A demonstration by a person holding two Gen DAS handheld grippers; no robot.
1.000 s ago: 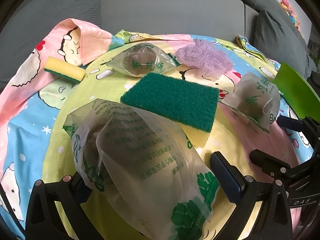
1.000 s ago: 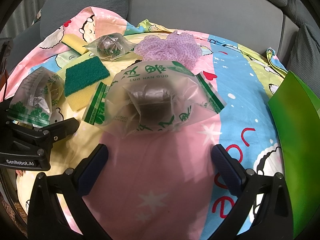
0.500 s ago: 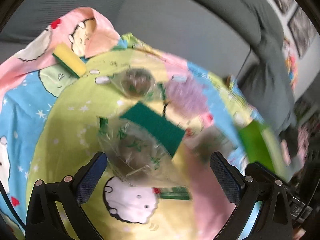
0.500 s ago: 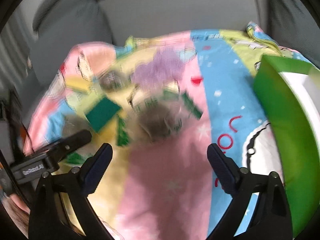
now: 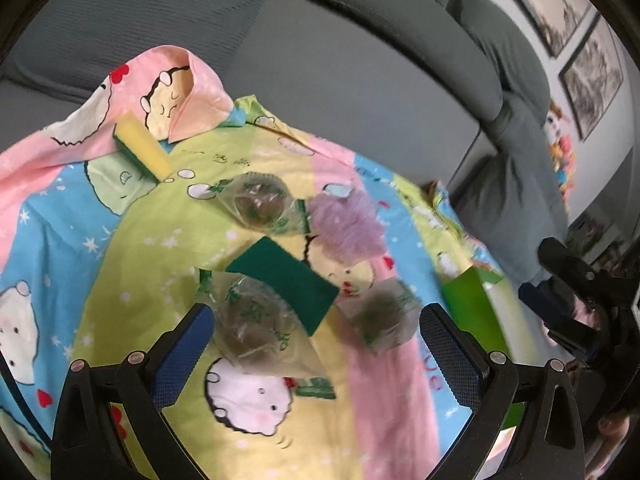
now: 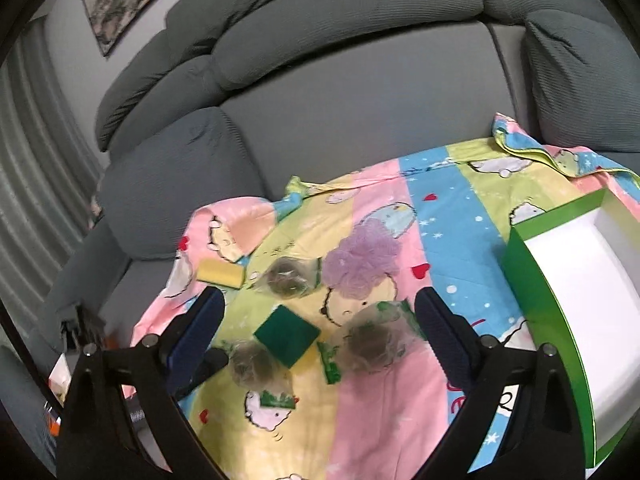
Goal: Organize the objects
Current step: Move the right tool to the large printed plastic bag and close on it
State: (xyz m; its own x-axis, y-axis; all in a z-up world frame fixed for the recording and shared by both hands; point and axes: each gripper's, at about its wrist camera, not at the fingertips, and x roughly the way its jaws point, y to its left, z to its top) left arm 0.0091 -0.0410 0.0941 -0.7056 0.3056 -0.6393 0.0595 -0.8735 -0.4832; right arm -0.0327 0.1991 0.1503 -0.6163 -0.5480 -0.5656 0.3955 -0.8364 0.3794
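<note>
Objects to be organized lie loose on a cartoon-print sheet (image 6: pixel 452 216) spread over a grey sofa (image 6: pixel 360 92). The green box (image 6: pixel 532 292), open and white inside, is taken as the landmark; nothing can be seen in it. Nearest its left wall lies a clear bag with dark contents (image 6: pixel 374 346); further left are a green scouring pad (image 6: pixel 286 334) and a second such bag (image 6: pixel 252 366). Behind these, further from the camera, a purple mesh puff (image 6: pixel 366 258), a third bag (image 6: pixel 288 276) and a yellow sponge (image 6: pixel 220 272) are seen.

Both tongs are spread and empty: the right gripper (image 6: pixel 320 328) and the left gripper (image 5: pixel 316 344) are held above the items, touching nothing.

No item is judged sorted yet. The next move probably calls for lowering one gripper over the bag nearest the box, pinching its loose film, and carrying it over the green wall.
</note>
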